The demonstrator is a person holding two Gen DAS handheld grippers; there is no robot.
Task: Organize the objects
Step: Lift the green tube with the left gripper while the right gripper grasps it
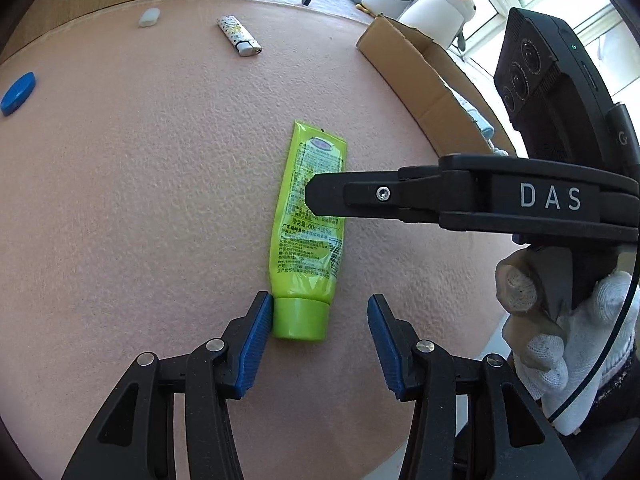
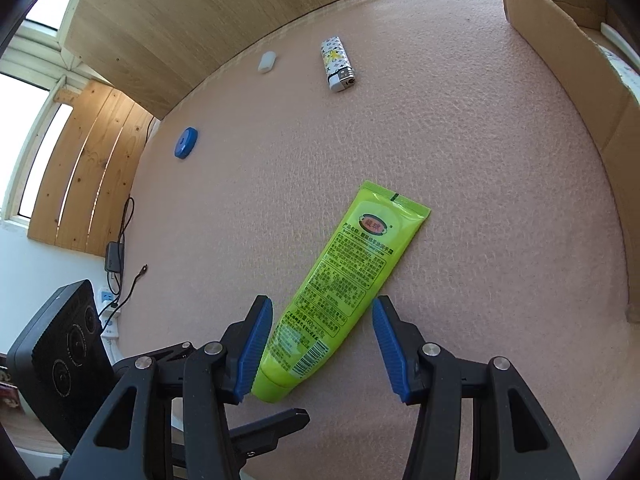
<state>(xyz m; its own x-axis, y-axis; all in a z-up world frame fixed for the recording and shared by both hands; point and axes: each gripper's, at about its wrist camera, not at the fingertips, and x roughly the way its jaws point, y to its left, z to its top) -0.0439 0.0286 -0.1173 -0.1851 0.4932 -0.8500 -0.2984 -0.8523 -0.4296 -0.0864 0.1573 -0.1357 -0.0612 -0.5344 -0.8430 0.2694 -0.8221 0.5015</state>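
A lime-green tube [image 1: 308, 220] with a green cap [image 1: 300, 318] lies flat on the pink felt mat [image 1: 140, 200], cap end nearest me. My left gripper [image 1: 320, 322] is open around the cap, and its left blue pad touches the cap's side. My right gripper [image 1: 314, 198] reaches in from the right, level with the tube's middle. In the right wrist view, the right gripper [image 2: 320, 328] is open, its blue pads on either side of the tube's [image 2: 340, 280] lower body. One black finger [image 2: 280, 424] of the left gripper shows below.
Far on the mat lie a patterned lighter [image 1: 239, 36], a small white block [image 1: 149, 17] and a blue disc [image 1: 18, 93]. An open cardboard box [image 1: 420, 76] stands at the right, plush penguins [image 1: 432, 0] behind it. A white-gloved hand [image 1: 560, 340] holds the right gripper.
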